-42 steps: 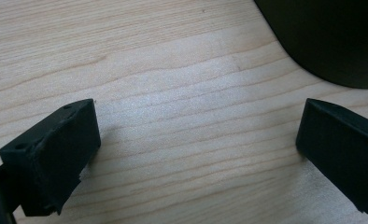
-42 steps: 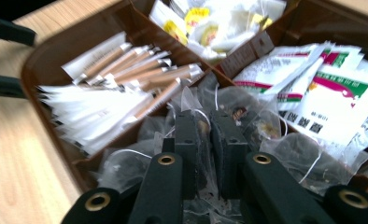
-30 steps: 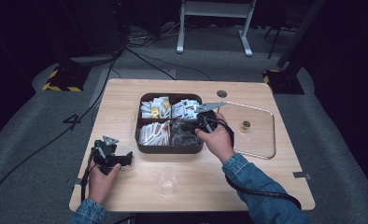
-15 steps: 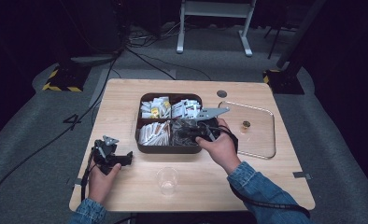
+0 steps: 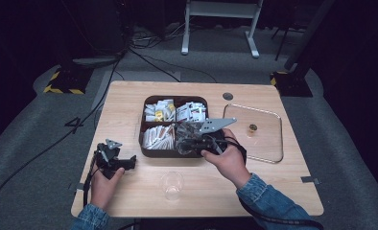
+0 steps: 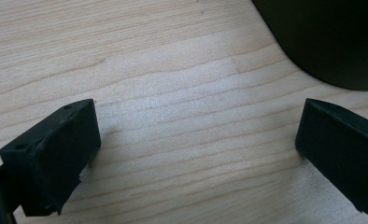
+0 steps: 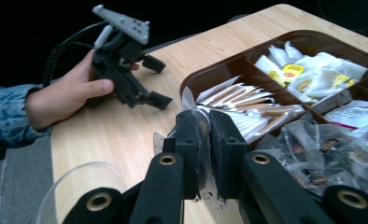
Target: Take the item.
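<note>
Jaws of the right gripper [image 7: 205, 140] are pressed together on a clear packet [image 7: 190, 100]; a corner of film sticks out above the pads, and its contents are hard to make out. Just beyond the tips lies the brown tray [image 5: 144, 125], packet compartments partly cut off at the frame edge. Below the gripper stands a glass [image 5: 171, 184], only its rim visible in the right gripper view. Far to its side, the left gripper [image 5: 122, 163] rests on the table [image 5: 273, 191], jaws spread with bare wood between. A dark rounded thing beyond its right jaw is unclear.
</note>
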The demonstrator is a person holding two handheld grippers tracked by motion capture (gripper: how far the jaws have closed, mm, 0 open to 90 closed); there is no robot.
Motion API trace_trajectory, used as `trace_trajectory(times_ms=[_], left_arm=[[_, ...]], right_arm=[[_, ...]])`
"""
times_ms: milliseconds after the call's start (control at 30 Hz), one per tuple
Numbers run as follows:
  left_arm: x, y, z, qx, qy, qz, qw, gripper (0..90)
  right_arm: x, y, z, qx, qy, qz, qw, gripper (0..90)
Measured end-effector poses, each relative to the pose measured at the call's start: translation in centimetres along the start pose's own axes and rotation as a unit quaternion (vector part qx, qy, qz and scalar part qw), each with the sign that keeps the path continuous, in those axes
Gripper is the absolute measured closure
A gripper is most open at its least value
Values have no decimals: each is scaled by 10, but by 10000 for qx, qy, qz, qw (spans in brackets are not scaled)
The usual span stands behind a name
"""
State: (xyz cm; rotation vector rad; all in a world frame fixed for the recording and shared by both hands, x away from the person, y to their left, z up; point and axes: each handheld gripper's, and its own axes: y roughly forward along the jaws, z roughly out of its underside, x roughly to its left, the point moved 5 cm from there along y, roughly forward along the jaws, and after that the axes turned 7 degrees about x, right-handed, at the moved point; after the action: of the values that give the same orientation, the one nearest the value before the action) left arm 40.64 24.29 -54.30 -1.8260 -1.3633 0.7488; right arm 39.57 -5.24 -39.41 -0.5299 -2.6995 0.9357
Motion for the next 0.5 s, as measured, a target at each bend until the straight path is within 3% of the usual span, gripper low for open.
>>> trace_trajectory(times_ms=[500], left_arm=[[0, 0, 0, 1, 2, -6, 10000, 4]], right_arm=[[39, 4, 13, 117, -323, -350, 9988, 830]])
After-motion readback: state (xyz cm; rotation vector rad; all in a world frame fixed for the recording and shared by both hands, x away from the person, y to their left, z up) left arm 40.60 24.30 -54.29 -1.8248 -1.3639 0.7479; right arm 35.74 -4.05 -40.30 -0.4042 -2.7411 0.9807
